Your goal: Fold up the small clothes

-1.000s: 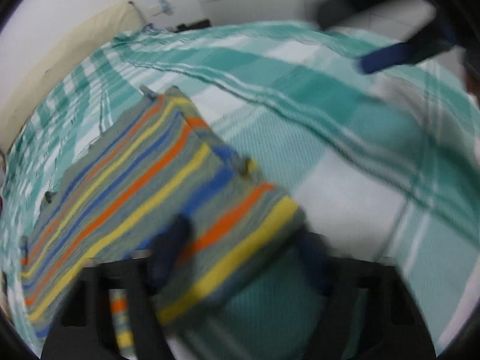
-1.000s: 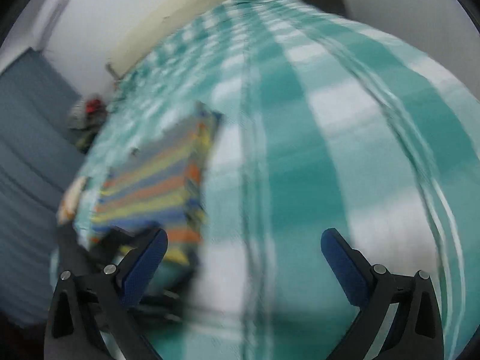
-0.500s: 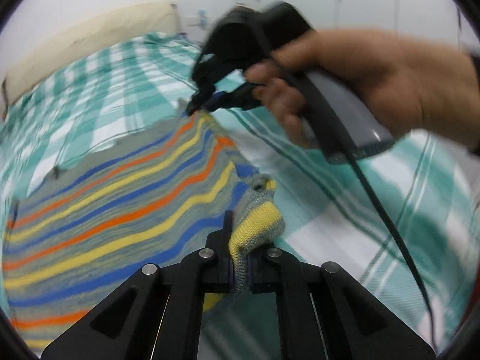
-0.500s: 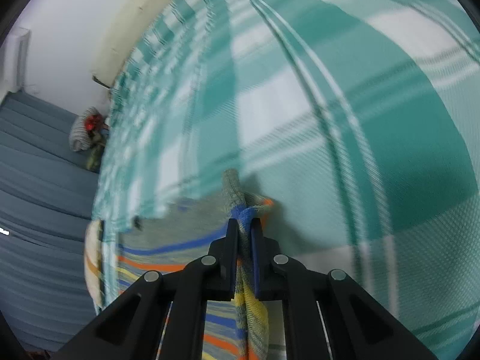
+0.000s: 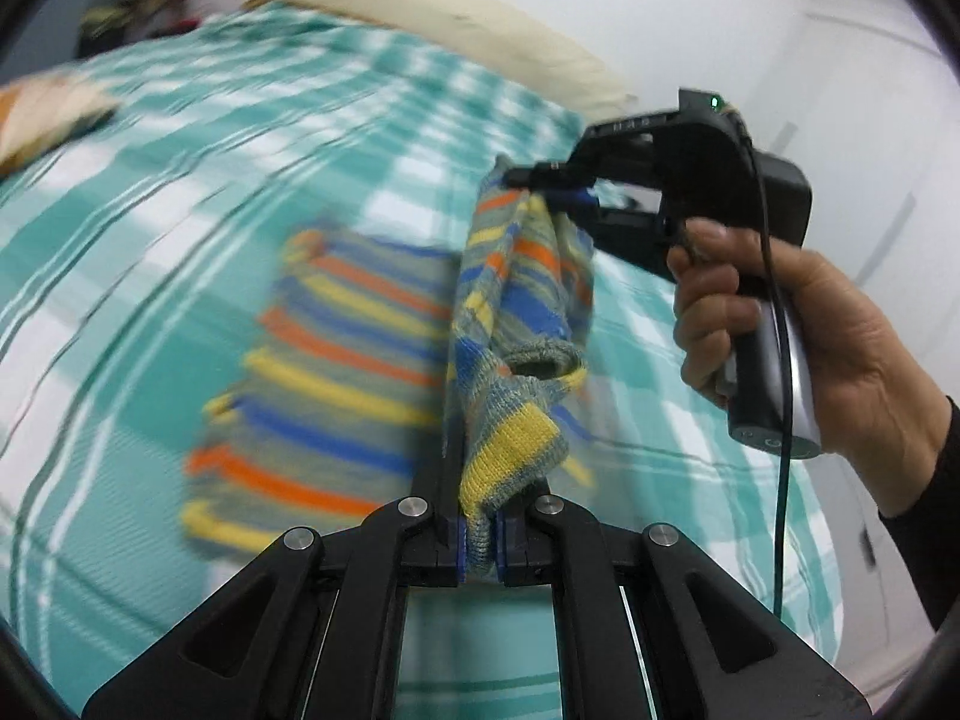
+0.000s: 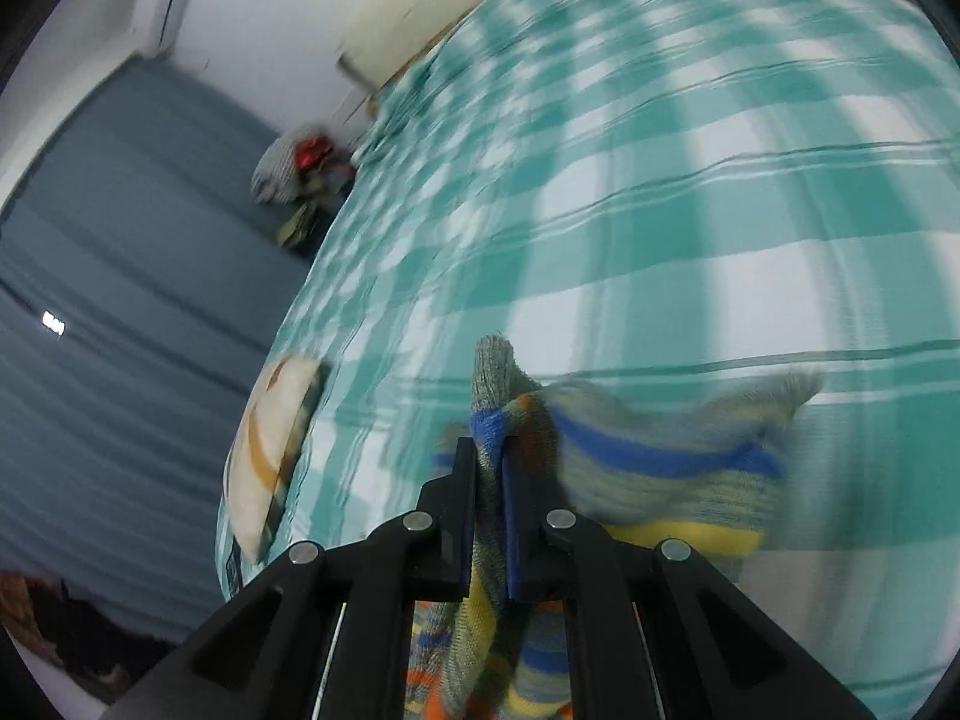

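Bed (image 5: 150,192) w/ teal check sheet; striped knit (image 5: 336,360) lifted off it, part blurred at 9. Left claw (image 5: 478,531) clamped on yellow hem at 6. Right claw (image 5: 543,183) pinching top edge, 1 o'clock, hand (image 5: 798,348) gripping.

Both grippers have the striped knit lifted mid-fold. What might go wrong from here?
The left gripper pinches only a thin bunched edge of the striped sweater, so it may slip out. The right gripper holds a gathered corner, so the fold could land crooked. The picture is blurred: fast motion might drag the flat half along the checked bedsheet.
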Tool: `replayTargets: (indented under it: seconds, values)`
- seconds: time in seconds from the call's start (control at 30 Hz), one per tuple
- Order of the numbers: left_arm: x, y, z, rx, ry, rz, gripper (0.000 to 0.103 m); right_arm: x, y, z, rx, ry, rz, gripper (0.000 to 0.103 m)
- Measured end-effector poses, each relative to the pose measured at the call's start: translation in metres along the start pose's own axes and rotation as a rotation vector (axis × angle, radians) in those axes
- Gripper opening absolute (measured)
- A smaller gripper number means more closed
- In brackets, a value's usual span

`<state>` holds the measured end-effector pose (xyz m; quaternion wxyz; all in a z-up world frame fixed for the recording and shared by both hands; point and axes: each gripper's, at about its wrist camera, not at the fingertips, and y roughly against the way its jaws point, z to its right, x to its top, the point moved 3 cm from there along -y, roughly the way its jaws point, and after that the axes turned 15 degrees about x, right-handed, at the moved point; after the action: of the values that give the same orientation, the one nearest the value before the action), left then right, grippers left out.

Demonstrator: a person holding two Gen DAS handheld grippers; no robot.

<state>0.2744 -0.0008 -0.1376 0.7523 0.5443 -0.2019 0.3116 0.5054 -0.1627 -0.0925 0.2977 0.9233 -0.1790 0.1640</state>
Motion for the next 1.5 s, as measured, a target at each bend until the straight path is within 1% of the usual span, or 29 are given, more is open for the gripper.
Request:
replayTargets:
  seconds: [0.03, 0.1, 0.13, 0.17, 0.23, 0.27, 0.33, 0.4, 0.47, 0.53, 0.63, 0.67, 0.7, 0.73, 0.77, 0.83, 0.9, 1.03, 1.1, 1.13, 1.17, 1.2, 1.23, 1.27, 1.33, 1.37, 1.4, 1.47, 1.5]
  values:
    - [0.0, -0.003, -0.008, 0.013, 0.018, -0.006, 0.005, -0.002, -0.023, -0.007, 0.004, 0.009, -0.027, 0.008]
    - [-0.005, -0.012, -0.026, 0.076, 0.062, -0.032, 0.013, -0.011, -0.06, -0.017, 0.021, 0.036, -0.076, 0.008]
    - [-0.007, -0.018, -0.042, 0.119, 0.089, -0.064, 0.029, -0.015, -0.08, -0.022, 0.049, 0.053, -0.108, 0.009]
    - [-0.009, -0.021, -0.05, 0.13, 0.106, -0.086, 0.043, -0.021, -0.098, -0.024, 0.071, 0.062, -0.136, 0.015]
    - [-0.014, -0.022, -0.068, 0.087, 0.154, -0.108, 0.041, -0.027, -0.113, -0.023, 0.088, 0.053, -0.147, 0.035]
    - [-0.014, -0.019, -0.073, 0.072, 0.153, -0.109, 0.041, -0.03, -0.109, -0.022, 0.102, 0.047, -0.122, 0.046]
    - [-0.014, -0.005, -0.077, 0.073, 0.119, -0.086, 0.043, -0.031, -0.09, -0.021, 0.141, 0.044, -0.047, 0.046]
    - [-0.013, 0.011, -0.078, 0.09, 0.086, -0.049, 0.047, -0.033, -0.062, -0.02, 0.123, 0.073, 0.007, 0.046]
    - [-0.013, 0.023, -0.08, 0.058, 0.066, -0.022, 0.047, -0.041, -0.025, -0.016, 0.048, 0.144, 0.019, 0.046]
    - [-0.009, 0.031, -0.07, 0.027, 0.014, 0.002, 0.047, -0.057, 0.005, -0.013, -0.044, 0.239, -0.001, 0.046]
    - [0.008, 0.012, -0.051, 0.034, -0.092, -0.019, 0.052, -0.103, 0.044, -0.007, -0.164, 0.36, -0.073, 0.046]
    - [0.013, 0.004, -0.049, 0.049, -0.112, -0.023, 0.05, -0.121, 0.053, -0.004, -0.186, 0.374, -0.095, 0.046]
    - [0.02, -0.014, -0.046, 0.081, -0.139, -0.043, 0.038, -0.135, 0.063, 0.001, -0.194, 0.373, -0.108, 0.046]
    - [0.022, -0.025, -0.049, 0.106, -0.148, -0.071, 0.005, -0.152, 0.073, 0.004, -0.2, 0.369, -0.115, 0.046]
    - [0.024, -0.036, -0.054, 0.137, -0.144, -0.111, 0.002, -0.165, 0.081, 0.006, -0.205, 0.366, -0.116, 0.046]
    - [0.028, -0.053, -0.069, 0.163, -0.115, -0.15, 0.002, -0.19, 0.093, 0.009, -0.23, 0.364, -0.119, 0.046]
    - [0.026, -0.054, -0.074, 0.164, -0.128, -0.156, 0.002, -0.203, 0.093, 0.007, -0.247, 0.371, -0.129, 0.046]
    - [0.023, -0.046, -0.067, 0.192, -0.192, -0.149, 0.007, -0.21, 0.082, -0.011, -0.213, 0.416, -0.129, 0.046]
    - [0.023, -0.046, -0.069, 0.198, -0.186, -0.158, 0.011, -0.213, 0.065, -0.019, -0.157, 0.417, -0.123, 0.046]
    - [0.024, -0.047, -0.071, 0.201, -0.178, -0.166, 0.017, -0.218, 0.052, -0.016, -0.131, 0.408, -0.14, 0.046]
    - [0.024, -0.043, -0.076, 0.198, -0.161, -0.179, 0.026, -0.223, 0.038, -0.009, -0.138, 0.388, -0.181, 0.046]
    - [0.024, -0.039, -0.077, 0.204, -0.15, -0.184, 0.034, -0.231, 0.02, 0.007, -0.204, 0.354, -0.245, 0.045]
    - [0.024, -0.031, -0.082, 0.232, -0.147, -0.18, 0.049, -0.236, 0.013, 0.014, -0.257, 0.352, -0.252, 0.044]
    - [0.023, -0.018, -0.086, 0.25, -0.149, -0.16, 0.06, -0.237, 0.016, 0.008, -0.288, 0.379, -0.208, 0.042]
    - [0.019, 0.002, -0.093, 0.263, -0.156, -0.125, 0.072, -0.241, 0.022, -0.005, -0.363, 0.398, -0.19, 0.043]
    - [0.016, 0.011, -0.096, 0.27, -0.162, -0.111, 0.078, -0.243, 0.026, -0.012, -0.404, 0.409, -0.18, 0.048]
    - [0.011, 0.02, -0.099, 0.28, -0.174, -0.099, 0.081, -0.246, 0.031, -0.018, -0.434, 0.423, -0.166, 0.054]
    - [0.0, 0.033, -0.101, 0.297, -0.204, -0.086, 0.083, -0.253, 0.044, -0.031, -0.485, 0.447, -0.129, 0.06]
    - [-0.008, 0.037, -0.102, 0.311, -0.222, -0.086, 0.083, -0.254, 0.047, -0.034, -0.501, 0.449, -0.119, 0.06]
